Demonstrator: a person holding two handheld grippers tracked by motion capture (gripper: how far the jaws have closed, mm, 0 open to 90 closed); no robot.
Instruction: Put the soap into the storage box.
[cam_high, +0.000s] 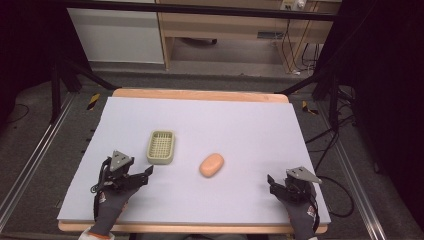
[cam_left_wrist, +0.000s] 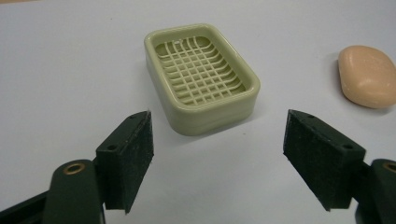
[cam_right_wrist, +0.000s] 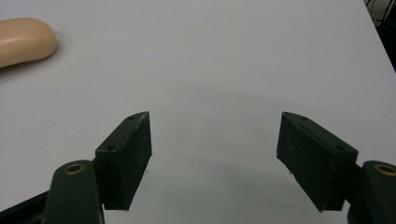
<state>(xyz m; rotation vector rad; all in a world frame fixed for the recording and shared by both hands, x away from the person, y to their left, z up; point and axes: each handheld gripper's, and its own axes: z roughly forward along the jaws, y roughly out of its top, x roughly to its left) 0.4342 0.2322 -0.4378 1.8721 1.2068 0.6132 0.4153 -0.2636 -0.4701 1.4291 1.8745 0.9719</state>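
Note:
A pale green soap dish (cam_high: 161, 147) with a slatted grid floor sits on the white table left of centre, with nothing in it. A peach-coloured soap bar (cam_high: 211, 164) lies on the bare table to its right, apart from it. My left gripper (cam_high: 141, 175) rests near the front left, just short of the dish, jaws wide apart and empty. In the left gripper view the soap dish (cam_left_wrist: 201, 77) lies straight ahead of the left gripper (cam_left_wrist: 217, 154), the soap bar (cam_left_wrist: 369, 76) at the right edge. My right gripper (cam_high: 274, 184) is open at the front right; in its view the soap bar (cam_right_wrist: 23, 39) sits far left of the right gripper (cam_right_wrist: 214, 151).
The white table surface (cam_high: 250, 125) has a wooden rim (cam_high: 200, 94) at the back. Dark tripod legs and cables stand on the floor at both sides. A wooden cabinet (cam_high: 225, 25) is behind the table.

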